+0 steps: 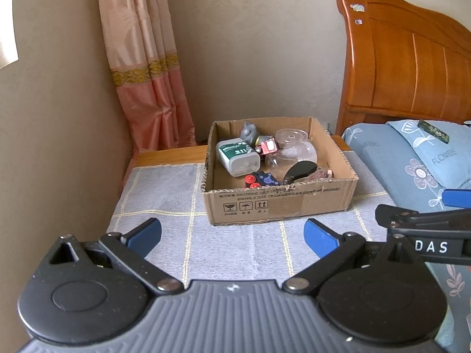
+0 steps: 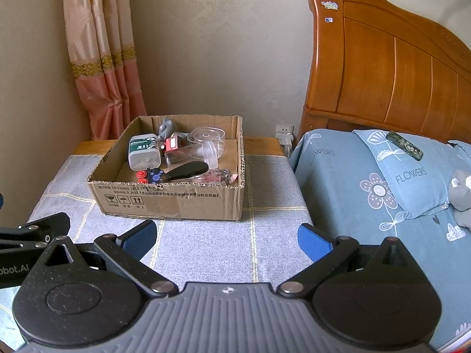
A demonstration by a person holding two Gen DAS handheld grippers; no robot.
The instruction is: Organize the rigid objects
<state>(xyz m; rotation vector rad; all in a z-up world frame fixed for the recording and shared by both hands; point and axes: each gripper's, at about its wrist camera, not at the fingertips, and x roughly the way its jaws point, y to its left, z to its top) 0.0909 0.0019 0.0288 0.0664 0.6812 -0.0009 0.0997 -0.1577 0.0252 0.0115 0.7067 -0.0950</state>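
Note:
An open cardboard box stands on a nightstand covered by a grey checked cloth. In it lie a green-and-white medical container, a grey figurine, clear plastic containers, a black oval case, a small red item and a dark blue toy with red knobs. My left gripper is open and empty, short of the box. My right gripper is open and empty, also short of it.
A bed with a blue flowered pillow and wooden headboard lies to the right. A dark patterned flat case rests on the pillow. A grey plush lies farther right. A pink curtain hangs at the left.

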